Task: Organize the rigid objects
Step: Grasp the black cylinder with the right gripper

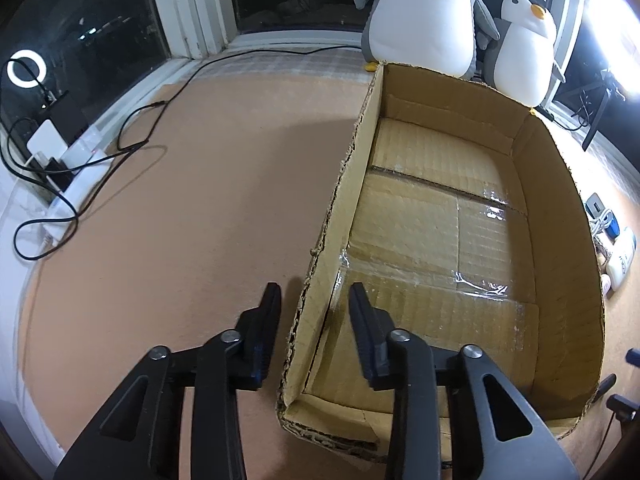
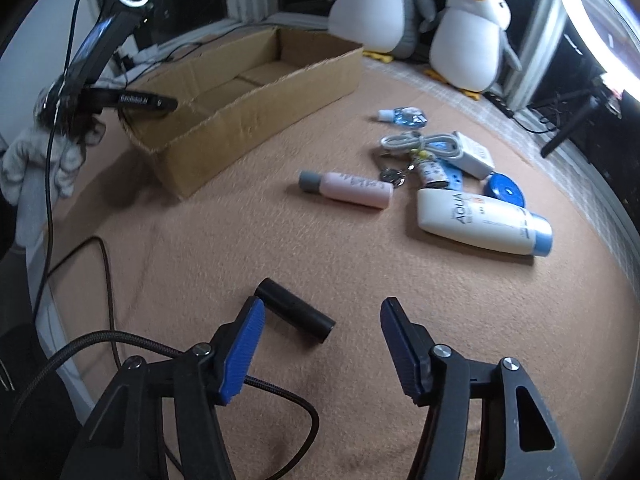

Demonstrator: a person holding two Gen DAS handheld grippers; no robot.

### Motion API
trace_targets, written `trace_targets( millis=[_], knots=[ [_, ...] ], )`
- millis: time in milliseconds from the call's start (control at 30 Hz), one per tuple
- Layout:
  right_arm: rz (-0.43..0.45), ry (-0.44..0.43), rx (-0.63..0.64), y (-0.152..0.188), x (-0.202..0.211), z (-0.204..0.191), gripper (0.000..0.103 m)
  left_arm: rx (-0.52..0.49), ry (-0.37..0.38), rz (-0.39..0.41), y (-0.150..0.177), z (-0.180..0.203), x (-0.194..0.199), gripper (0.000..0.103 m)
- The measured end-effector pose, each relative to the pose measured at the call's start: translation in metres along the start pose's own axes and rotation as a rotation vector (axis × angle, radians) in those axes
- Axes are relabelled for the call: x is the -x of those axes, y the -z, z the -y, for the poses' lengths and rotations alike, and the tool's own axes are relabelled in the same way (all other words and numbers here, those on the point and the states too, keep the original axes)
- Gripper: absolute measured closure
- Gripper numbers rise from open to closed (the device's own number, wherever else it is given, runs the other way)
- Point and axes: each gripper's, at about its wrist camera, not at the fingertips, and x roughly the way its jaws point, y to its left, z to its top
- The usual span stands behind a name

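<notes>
An empty cardboard box [image 1: 448, 216] lies on the tan carpet. My left gripper [image 1: 315, 294] straddles its left wall near the front corner, one finger outside and one inside, with slim gaps on both sides. The right wrist view shows that gripper [image 2: 148, 102] at the box [image 2: 256, 92]. My right gripper [image 2: 320, 306] hangs open just above the carpet. A black cylinder [image 2: 296, 310] lies slantwise between its blue pads, one end beside the left pad [image 2: 244, 344]. Further off lie a pink bottle [image 2: 346, 188] and a white AQUA bottle [image 2: 484, 220].
Beyond the bottles are a white charger with coiled cable [image 2: 440, 148], a blue tape measure [image 2: 506, 190], keys [image 2: 394, 174] and a small clear bottle [image 2: 404, 116]. Two plush penguins [image 2: 472, 40] sit by the window. Black cables [image 1: 132, 136] trail across the carpet on the left.
</notes>
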Motion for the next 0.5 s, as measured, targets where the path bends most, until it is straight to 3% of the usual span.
trace_targets(
  millis=[67, 300, 500],
  knots=[
    [-0.022, -0.007, 0.021, -0.001, -0.006, -0.003, 0.061, 0.004, 0.005, -0.001, 0.0, 0.0, -0.001, 0.073],
    [-0.064, -0.025, 0.053, -0.004, -0.021, -0.007, 0.063, 0.008, 0.014, -0.006, 0.002, 0.001, -0.004, 0.073],
    [-0.076, -0.043, 0.008, -0.006, -0.029, -0.002, 0.072, 0.002, 0.015, -0.003, 0.001, 0.003, -0.004, 0.073]
  ],
)
